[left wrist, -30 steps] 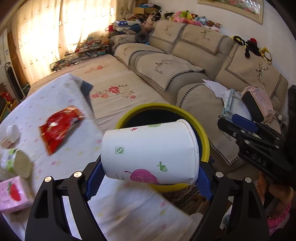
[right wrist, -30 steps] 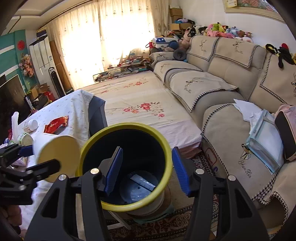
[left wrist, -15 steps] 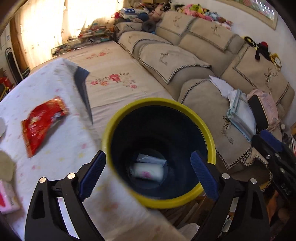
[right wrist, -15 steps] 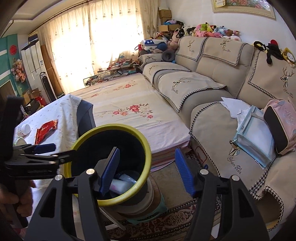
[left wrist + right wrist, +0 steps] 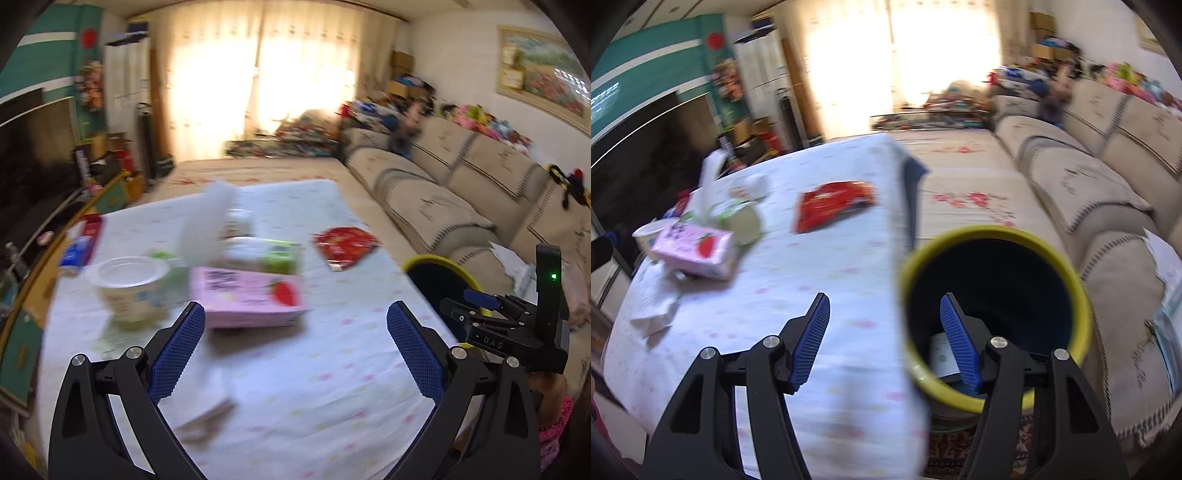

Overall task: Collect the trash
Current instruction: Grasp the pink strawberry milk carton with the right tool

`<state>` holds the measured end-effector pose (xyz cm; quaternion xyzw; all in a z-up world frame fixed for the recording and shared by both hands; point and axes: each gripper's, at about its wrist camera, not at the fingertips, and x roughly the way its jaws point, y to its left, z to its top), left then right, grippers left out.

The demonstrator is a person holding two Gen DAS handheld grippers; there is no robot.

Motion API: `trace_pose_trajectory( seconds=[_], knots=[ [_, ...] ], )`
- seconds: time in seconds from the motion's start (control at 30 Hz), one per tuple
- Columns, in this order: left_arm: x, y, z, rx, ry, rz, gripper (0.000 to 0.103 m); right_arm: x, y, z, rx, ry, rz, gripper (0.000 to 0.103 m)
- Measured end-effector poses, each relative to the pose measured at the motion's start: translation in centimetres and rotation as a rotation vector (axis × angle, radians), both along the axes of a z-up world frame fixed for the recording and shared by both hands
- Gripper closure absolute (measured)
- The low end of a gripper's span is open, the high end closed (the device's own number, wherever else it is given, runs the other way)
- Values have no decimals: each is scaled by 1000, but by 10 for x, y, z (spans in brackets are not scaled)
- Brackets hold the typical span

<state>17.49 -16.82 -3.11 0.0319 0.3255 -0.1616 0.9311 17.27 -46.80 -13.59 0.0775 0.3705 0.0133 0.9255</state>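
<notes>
My left gripper (image 5: pixel 295 314) hangs over the white-clothed table (image 5: pixel 332 387), its jaws opening wide with nothing between them. Ahead of it lie a pink tissue pack (image 5: pixel 251 299), a white tub (image 5: pixel 129 284), a green-and-white pack (image 5: pixel 269 254) and a red wrapper (image 5: pixel 345 245). My right gripper (image 5: pixel 884 332) is open and empty, straddling the table edge and the yellow-rimmed bin (image 5: pixel 997 236). A white paper cup (image 5: pixel 942 354) lies in the bin. The red wrapper (image 5: pixel 834 203), the pink pack (image 5: pixel 698 251) and a crumpled tissue (image 5: pixel 653 317) show on the table.
A beige sofa (image 5: pixel 461 192) runs along the right wall, with papers and a bag on its near seat. A floral mat (image 5: pixel 960 177) covers the floor between table and sofa. The bin (image 5: pixel 439 266) stands off the table's right corner. A dark TV unit (image 5: pixel 33 166) is on the left.
The left gripper let go of the paper cup, which fell into the bin, and its jaws spread wider. Both grippers swung left from the bin toward the table.
</notes>
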Motion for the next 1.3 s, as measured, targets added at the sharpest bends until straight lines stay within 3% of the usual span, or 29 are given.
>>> trace_pose_trajectory(
  seconds=[0.2,0.37,0.47,0.57,0.7,1.0,1.13,1.2,1.3],
  knots=[
    [-20,86,4,8,-51,130,5,28,94,7,-7,-10,253,44],
    [-23,127,-7,-28,-35,173,5,45,153,17,-60,-22,371,43],
    [-27,132,-14,-40,-24,177,5,54,179,20,-99,-59,439,35],
    [-28,136,-16,-48,-19,176,5,63,205,20,-216,-128,524,26],
    [-31,137,-18,-51,-16,180,5,86,221,14,-332,-120,624,26],
    [-24,132,-20,-52,0,181,5,128,236,0,-378,-20,845,26],
    [-21,130,-21,-51,4,182,5,136,234,-6,-344,41,876,40],
    [-20,131,-22,-55,5,180,5,133,229,-6,-305,55,869,55],
    [-18,128,-23,-56,8,173,5,127,214,-6,-226,70,835,57]
  ],
)
